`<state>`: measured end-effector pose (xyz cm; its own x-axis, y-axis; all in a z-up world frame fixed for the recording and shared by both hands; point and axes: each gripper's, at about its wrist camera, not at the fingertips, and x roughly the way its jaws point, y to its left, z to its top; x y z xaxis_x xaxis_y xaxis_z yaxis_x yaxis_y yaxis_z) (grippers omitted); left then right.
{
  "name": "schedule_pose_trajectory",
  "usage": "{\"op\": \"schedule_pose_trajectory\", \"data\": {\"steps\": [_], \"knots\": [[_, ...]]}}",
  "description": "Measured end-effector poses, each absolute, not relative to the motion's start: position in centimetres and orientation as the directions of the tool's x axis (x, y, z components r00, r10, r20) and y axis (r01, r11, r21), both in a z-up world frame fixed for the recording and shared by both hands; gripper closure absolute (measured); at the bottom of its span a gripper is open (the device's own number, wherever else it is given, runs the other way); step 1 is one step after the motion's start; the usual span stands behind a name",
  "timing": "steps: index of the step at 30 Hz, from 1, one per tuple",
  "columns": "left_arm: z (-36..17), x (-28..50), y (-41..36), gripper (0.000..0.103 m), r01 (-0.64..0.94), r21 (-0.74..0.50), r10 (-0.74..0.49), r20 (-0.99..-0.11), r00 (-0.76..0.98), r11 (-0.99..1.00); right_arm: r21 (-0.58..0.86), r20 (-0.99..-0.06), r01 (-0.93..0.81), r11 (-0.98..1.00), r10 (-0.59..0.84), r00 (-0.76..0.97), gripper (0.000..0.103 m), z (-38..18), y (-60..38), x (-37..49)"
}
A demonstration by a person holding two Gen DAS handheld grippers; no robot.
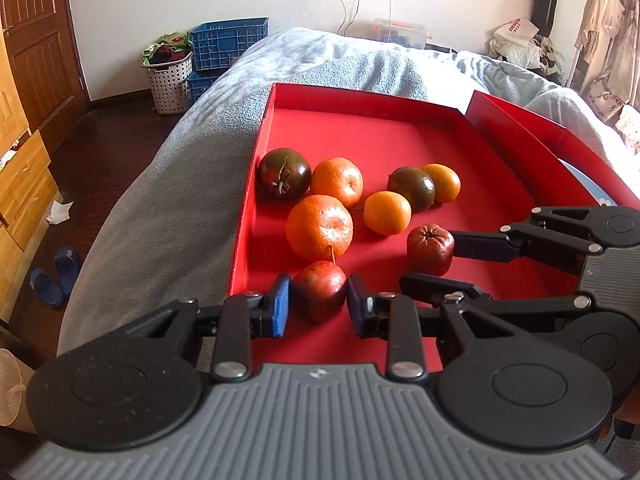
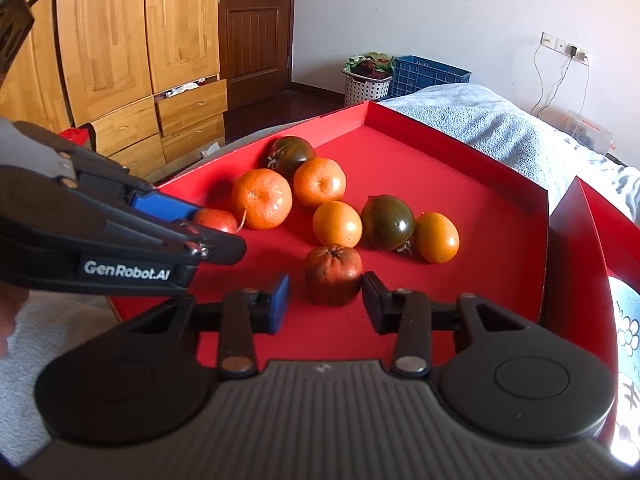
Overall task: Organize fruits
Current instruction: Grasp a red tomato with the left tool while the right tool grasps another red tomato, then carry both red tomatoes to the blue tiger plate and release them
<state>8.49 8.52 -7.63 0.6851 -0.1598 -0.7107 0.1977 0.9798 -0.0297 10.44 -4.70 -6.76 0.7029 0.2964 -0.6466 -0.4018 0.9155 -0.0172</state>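
A red tray (image 1: pixel 400 132) (image 2: pixel 460 168) on the bed holds several fruits: oranges (image 1: pixel 319 227) (image 2: pixel 262 199), two dark tomatoes (image 1: pixel 284 174) (image 2: pixel 388 222), and two small red fruits. My left gripper (image 1: pixel 318 300) brackets a small red fruit with a stem (image 1: pixel 319 295) (image 2: pixel 216 220), its pads touching or nearly touching both sides. My right gripper (image 2: pixel 325 298) (image 1: pixel 428 260) is open around a wrinkled red fruit (image 2: pixel 333 274) (image 1: pixel 431 248); the right pad touches it and a gap shows on the left.
The tray lies on a grey blanket (image 1: pixel 160 200) on the bed. A second red tray part (image 1: pixel 540 136) stands at the right. A white laundry basket (image 1: pixel 168 76), blue crates (image 1: pixel 228 42), a wooden wardrobe (image 2: pixel 120 60) and slippers (image 1: pixel 56 276) are around the bed.
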Motion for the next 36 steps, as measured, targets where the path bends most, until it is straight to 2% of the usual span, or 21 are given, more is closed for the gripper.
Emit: {"op": "schedule_pose_trajectory", "data": {"steps": [2,4,10,36], "knots": [[-7.7,8.5,8.3,0.068,0.2,-0.021,-0.155,-0.711,0.686,0.98,0.001,-0.646,-0.388,0.922,0.297,0.704,0.069,-6.8,-5.1,10.5],[-7.8,8.4,8.2,0.068,0.2,-0.013,-0.15,-0.708,0.69,0.98,0.05,-0.645,-0.369,0.928,0.312,0.698,0.069,-6.7,-5.9,10.7],[-7.9,8.3,8.0,0.068,0.192,-0.008,-0.142,-0.703,0.696,0.981,0.064,-0.628,-0.363,0.93,0.32,0.709,0.069,-6.6,-6.3,9.8],[-6.0,6.2,6.4,0.068,0.189,0.068,-0.094,-0.676,0.731,0.98,0.05,-0.491,-0.325,0.944,0.306,0.815,0.069,-4.0,-8.2,5.0]]}}
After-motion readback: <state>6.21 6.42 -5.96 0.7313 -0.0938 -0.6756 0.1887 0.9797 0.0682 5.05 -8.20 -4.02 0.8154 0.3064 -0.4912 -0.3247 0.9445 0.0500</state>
